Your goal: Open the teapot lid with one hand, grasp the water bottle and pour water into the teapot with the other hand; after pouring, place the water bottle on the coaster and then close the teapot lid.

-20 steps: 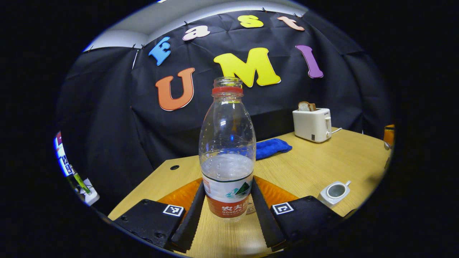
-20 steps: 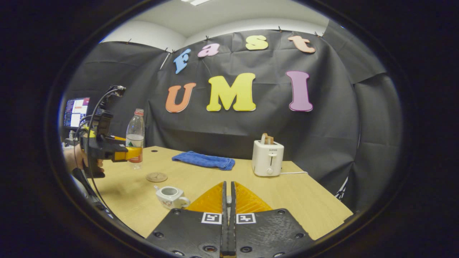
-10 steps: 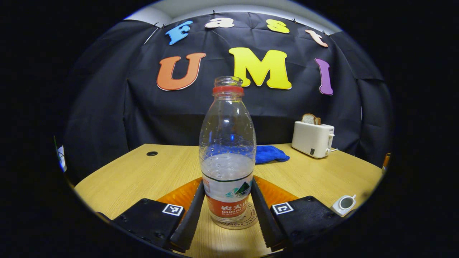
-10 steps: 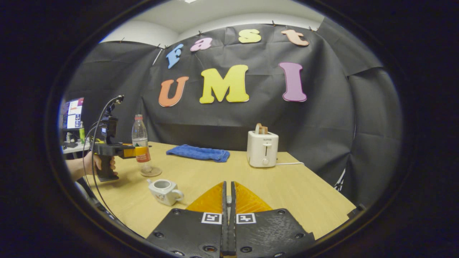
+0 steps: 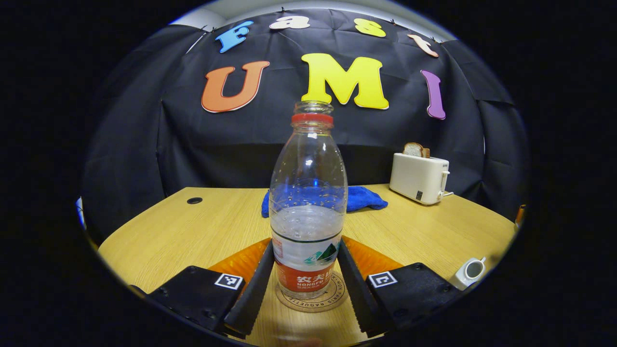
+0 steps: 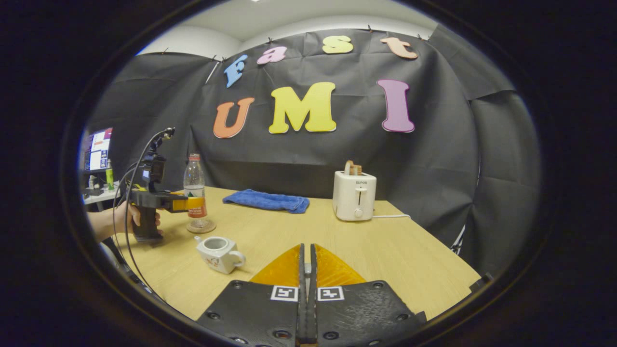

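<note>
Clear water bottle between left jaws

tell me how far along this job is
Looks done: the teapot stands open, lid off, and the water bottle sits upright on the coaster. In hand: the left gripper has its jaws at the bottle's label. Left: let go, then close the teapot; the right gripper is shut.

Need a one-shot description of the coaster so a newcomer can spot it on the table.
Start at the light wooden table before the black cloth wall, then go to the clear plastic water bottle with the red neck ring, gripped low by the left gripper. The round tan coaster with a printed ring of lettering lies flat under it, the only flat disc there, unlike the small white teapot nearby.
</note>
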Demonstrator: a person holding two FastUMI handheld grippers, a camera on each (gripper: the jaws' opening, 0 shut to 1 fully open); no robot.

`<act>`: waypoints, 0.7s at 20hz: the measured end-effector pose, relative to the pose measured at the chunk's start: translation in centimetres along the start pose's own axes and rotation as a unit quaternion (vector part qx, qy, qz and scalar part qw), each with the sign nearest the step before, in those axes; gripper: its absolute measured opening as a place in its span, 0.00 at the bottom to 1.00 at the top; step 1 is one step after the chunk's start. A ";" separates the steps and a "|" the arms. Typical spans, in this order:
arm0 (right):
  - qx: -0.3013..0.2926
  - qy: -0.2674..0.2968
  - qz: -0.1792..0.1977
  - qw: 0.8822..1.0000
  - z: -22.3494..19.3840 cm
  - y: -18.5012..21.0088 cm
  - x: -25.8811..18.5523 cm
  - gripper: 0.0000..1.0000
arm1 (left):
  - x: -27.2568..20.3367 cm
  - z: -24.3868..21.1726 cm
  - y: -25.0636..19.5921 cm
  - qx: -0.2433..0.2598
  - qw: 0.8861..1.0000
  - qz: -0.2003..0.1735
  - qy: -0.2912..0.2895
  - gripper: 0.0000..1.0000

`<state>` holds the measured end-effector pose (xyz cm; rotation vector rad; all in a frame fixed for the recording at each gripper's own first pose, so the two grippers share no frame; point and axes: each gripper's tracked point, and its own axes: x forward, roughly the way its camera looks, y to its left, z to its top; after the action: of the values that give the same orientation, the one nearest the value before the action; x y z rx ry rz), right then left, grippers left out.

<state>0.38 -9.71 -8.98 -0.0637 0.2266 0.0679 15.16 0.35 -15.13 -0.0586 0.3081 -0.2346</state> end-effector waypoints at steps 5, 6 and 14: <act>-0.004 -0.001 0.002 1.000 0.1 0.3 -0.1 0.00 | 0.0 -0.4 -0.1 -0.007 1.000 -0.001 0.009 0.99; -0.004 -0.001 0.003 1.000 0.1 0.4 -0.1 0.00 | -0.3 -0.4 -0.3 -0.006 1.000 -0.002 0.009 1.00; 0.013 -0.018 0.083 0.996 2.2 6.8 2.1 0.00 | -8.3 -1.3 1.5 0.010 0.999 0.049 0.000 1.00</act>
<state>2.43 -2.64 -7.72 -0.0175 0.1964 0.2318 7.45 3.79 -14.12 -0.0233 0.3069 -0.1406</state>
